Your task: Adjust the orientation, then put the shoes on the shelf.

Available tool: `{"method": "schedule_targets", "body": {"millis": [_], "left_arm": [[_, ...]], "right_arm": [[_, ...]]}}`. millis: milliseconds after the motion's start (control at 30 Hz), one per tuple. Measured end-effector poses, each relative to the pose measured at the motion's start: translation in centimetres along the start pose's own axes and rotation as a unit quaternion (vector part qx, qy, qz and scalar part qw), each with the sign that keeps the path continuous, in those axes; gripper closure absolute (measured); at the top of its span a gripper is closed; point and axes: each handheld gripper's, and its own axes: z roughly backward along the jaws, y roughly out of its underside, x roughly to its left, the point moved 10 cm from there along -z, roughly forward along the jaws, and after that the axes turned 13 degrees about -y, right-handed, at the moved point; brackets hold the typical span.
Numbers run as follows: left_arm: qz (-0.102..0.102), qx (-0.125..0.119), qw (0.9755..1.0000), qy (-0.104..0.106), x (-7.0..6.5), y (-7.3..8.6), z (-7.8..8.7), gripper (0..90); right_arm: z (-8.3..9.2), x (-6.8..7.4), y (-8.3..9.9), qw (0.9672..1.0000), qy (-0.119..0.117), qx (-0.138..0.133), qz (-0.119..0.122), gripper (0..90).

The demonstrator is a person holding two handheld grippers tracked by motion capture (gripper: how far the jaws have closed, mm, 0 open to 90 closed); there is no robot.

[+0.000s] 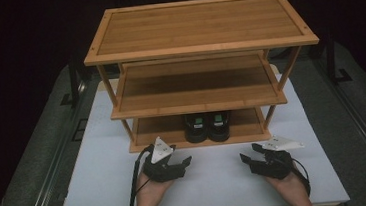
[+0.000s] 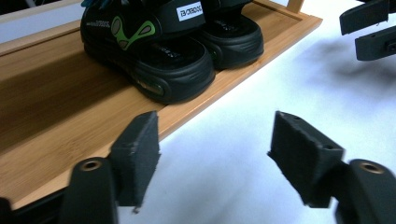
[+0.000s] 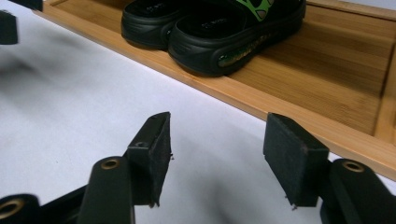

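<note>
Room: dark all round; I see a white surface (image 1: 103, 190) with a three-tier bamboo shoe rack (image 1: 199, 26) standing at its far half.
Rack: top and middle shelves bare; the bottom shelf (image 2: 51, 121) sits low, its front lip just above the surface.
Sandals: a pair of black sandals (image 1: 207, 127) with green accents stands on the bottom shelf, right of its centre, side by side and touching, toes toward the near edge.
Left tool (image 1: 182, 160): I hold it near the rack's front, left of the sandals; jaws released, spread wide, grasping nothing, over the bare surface.
Right tool (image 1: 249, 154): near the rack's front right corner; jaws likewise released and empty.
Hands: my left hand (image 1: 151, 190) and right hand (image 1: 291, 184) come in from the near edge, well apart.
</note>
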Motion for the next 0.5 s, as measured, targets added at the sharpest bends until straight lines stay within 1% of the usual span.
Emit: {"method": "schedule_targets", "body": {"millis": [100, 133, 300, 433, 500], "left_arm": [[-0.002, 0.003, 1.0000, -0.002, 0.2, 0.3, 0.4, 26.9], [0.001, 0.002, 1.0000, -0.002, 0.3, 0.3, 0.5, 25.6], [0.004, 0.007, 1.0000, -0.004, 0.8, 0.9, 0.9, 21.4], [0.007, 0.005, 0.9999, -0.006, 1.1, 1.1, 1.2, 20.4], [0.005, 0.006, 1.0000, -0.005, 1.2, 1.3, 1.4, 19.9]], "right_arm": [[0.2, 0.0, 0.2, 1.0000, -0.002, 0.001, 0.000, 40.7], [0.4, 0.0, 0.3, 1.0000, -0.002, 0.001, -0.002, 40.7], [0.8, 0.0, 0.6, 1.0000, -0.003, 0.001, 0.000, 40.5], [1.1, -0.2, 0.9, 1.0000, -0.001, -0.001, -0.004, 40.0], [1.2, -0.2, 1.1, 1.0000, -0.002, 0.001, -0.005, 39.7]]}}
